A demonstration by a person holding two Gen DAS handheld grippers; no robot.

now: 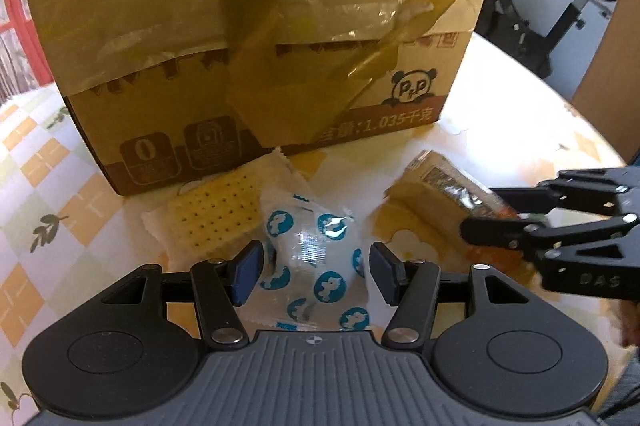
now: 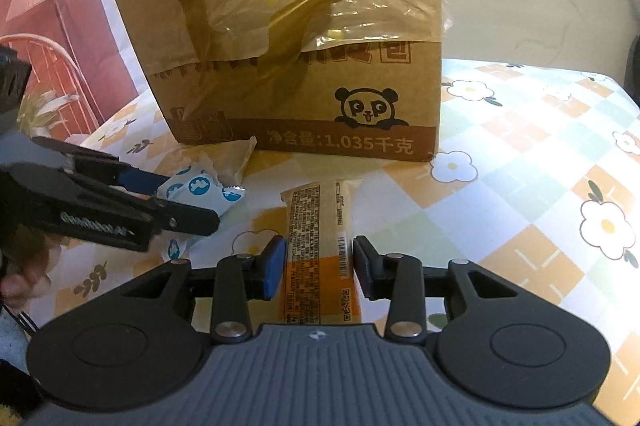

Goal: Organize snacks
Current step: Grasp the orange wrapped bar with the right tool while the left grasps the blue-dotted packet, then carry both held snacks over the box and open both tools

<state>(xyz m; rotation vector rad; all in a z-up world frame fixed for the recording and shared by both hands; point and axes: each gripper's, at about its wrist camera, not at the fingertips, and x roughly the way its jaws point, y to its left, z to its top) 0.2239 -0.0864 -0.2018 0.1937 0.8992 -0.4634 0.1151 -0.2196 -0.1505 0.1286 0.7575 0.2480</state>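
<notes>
The desk [image 2: 520, 154] wears a checked cloth of orange, pale green and white squares with white flowers and small leaf sprigs. A cardboard box [image 2: 304, 106] with a panda logo stands on it, its flap taped down with crinkled yellowish tape. In front of the box lie the snacks: a cracker packet [image 1: 216, 214] touching the box's foot and a white pouch with blue round prints [image 1: 316, 258] just beside it. The left claw [image 1: 316, 270] straddles that pouch, pads close on either side; contact cannot be told. The right claw [image 2: 320, 266] is clamped on a long tan-and-orange bar wrapper [image 2: 320, 238] lying on the cloth. Behind, a pale wall, windows and black exercise equipment [image 1: 560, 10] show.
</notes>
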